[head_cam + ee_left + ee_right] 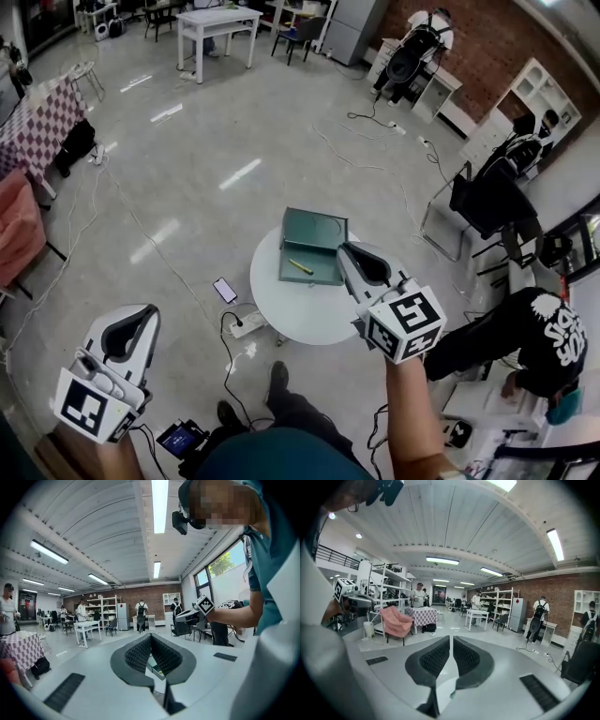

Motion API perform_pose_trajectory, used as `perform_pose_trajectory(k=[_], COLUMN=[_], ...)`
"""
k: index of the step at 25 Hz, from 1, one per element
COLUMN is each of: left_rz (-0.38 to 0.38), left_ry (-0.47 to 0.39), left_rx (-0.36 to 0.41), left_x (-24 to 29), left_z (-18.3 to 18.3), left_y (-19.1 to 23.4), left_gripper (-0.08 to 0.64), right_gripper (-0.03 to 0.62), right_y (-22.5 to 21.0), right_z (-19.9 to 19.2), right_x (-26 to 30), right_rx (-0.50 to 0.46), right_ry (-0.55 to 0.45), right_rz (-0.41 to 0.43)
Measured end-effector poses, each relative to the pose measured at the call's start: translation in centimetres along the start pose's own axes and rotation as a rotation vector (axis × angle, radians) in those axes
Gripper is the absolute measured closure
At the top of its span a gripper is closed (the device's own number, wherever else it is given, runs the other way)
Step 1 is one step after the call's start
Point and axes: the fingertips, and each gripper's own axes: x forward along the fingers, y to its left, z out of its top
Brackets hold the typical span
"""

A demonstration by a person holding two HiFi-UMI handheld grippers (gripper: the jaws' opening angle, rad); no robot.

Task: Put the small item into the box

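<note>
A green box [312,246] stands open on a small round white table [309,319], its lid tilted up at the back. A small yellow item [300,266] lies inside the box's base. My right gripper [345,247] hovers just right of the box, jaws shut and holding nothing; in the right gripper view it [451,638] points out across the room. My left gripper [141,311] is held low at the left, well away from the table, also shut and empty. In the left gripper view, a bit of the green box [157,668] shows below the left gripper [151,637].
On the floor left of the table lie a phone [225,290] and a power strip [248,324] with cables. A black chair [487,202] and a crouching person in black [525,337] are at the right. My own shoe [278,375] is near the table's front.
</note>
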Motion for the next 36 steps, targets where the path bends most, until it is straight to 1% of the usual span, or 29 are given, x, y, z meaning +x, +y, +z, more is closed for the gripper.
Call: perform_pose_trajectory(k=[4,9,13,16,22,29,36], left_rz=[-0.012,-0.022,-0.033,-0.038,-0.038,-0.042,-0.048], left_ry=[-0.027,-0.045,-0.054,-0.064,-0.074,-0.081,-0.085], left_rx=[0.018,0.032,0.039,0.044,0.044,0.04,0.04], left_x=[-1.9,-4.2,-5.7,-6.7,-9.4,-11.4,-13.3], left_z=[1.3,2.7,3.1,3.4,3.9,3.4,2.8], left_y=[-0.6,-1.4,-1.9,-1.9,-1.7,-2.0,-3.4], left_gripper=[0.541,0.541,0.541,0.541,0.541,0.541,0.541], right_gripper=[0.543,0.548,0.555,0.555,0.555,0.555,0.555], right_y=[2.4,6.0,8.8,10.3,12.7,14.5,16.0], right_z=[3.7,7.2,8.8,9.6,10.2,9.9,8.8], right_x=[-4.4,-9.3,-12.3,-13.7,-15.4,-16.3,-17.8], right_rx=[0.004,0.0,-0.033,-0.037,-0.035,-0.035,-0.032], right_ry=[-0.086,-0.159,-0.19,-0.203,-0.195,-0.186,-0.175], right_rz=[-0.006,0.001,-0.002,-0.009,-0.015,-0.023,-0.027])
